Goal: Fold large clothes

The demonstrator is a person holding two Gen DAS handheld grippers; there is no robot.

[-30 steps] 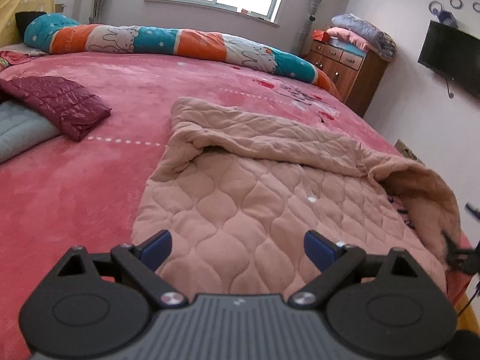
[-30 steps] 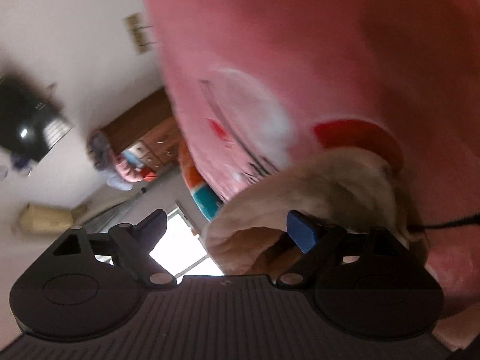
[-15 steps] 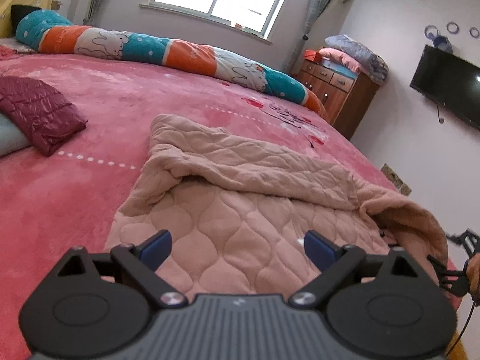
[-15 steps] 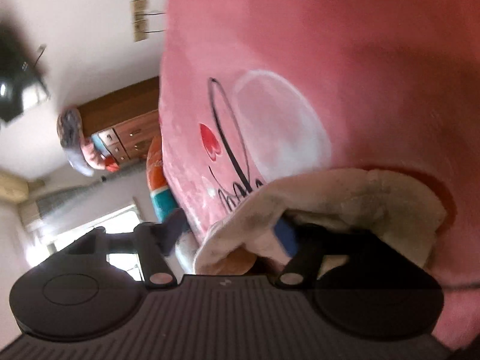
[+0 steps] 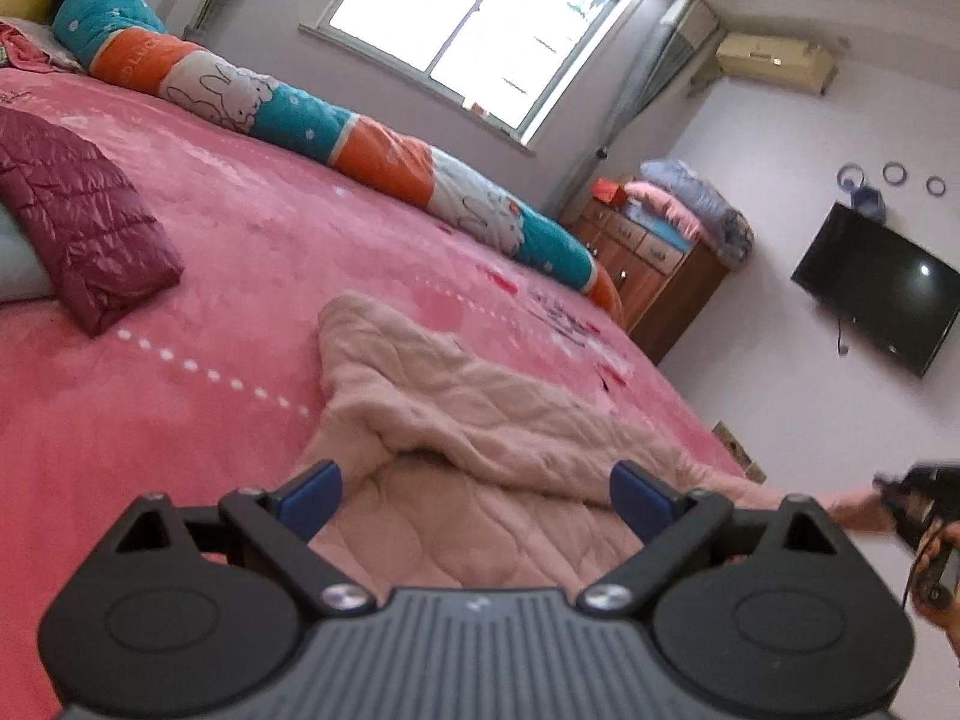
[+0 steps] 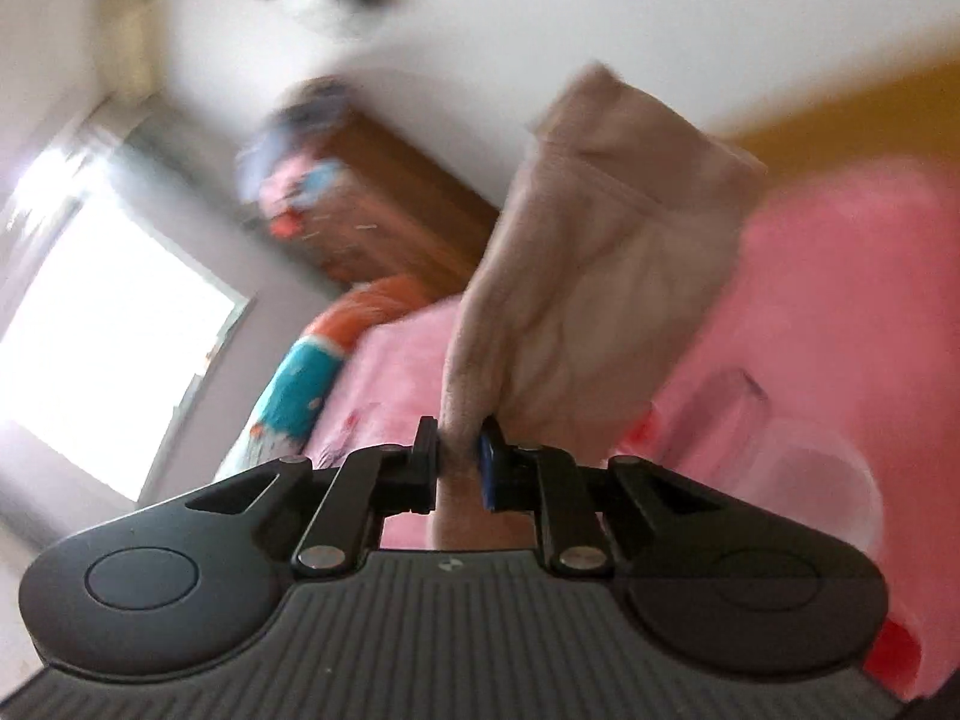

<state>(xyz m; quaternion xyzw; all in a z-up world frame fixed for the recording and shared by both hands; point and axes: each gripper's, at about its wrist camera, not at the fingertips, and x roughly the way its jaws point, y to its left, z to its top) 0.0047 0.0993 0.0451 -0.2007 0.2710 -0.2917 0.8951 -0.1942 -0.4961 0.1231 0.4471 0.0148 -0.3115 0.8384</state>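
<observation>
A large beige-pink quilted garment [image 5: 480,420] lies spread on the pink bed [image 5: 228,276], its far side folded over itself. My left gripper [image 5: 477,489] hovers open just above the near part of the garment, with nothing pinched between its blue pads. My right gripper [image 6: 459,444] has its jaws closing on a bunched edge of the garment [image 6: 600,270], and the pads press on the cloth, which stands lifted above the bed. In the left wrist view, the right gripper [image 5: 924,510] shows at the far right edge, held by a hand and pulling the cloth's corner.
A folded maroon puffer jacket [image 5: 78,222] lies at the left of the bed. A long teal-and-orange bolster [image 5: 336,126] runs along the far side under the window. A wooden dresser [image 5: 654,276] with stacked bedding and a wall TV [image 5: 876,294] stand to the right.
The right gripper went from open around the garment's edge to shut on it, rolled upright and rose, lifting the cloth. The left gripper shifted sideways and tilted, staying open.
</observation>
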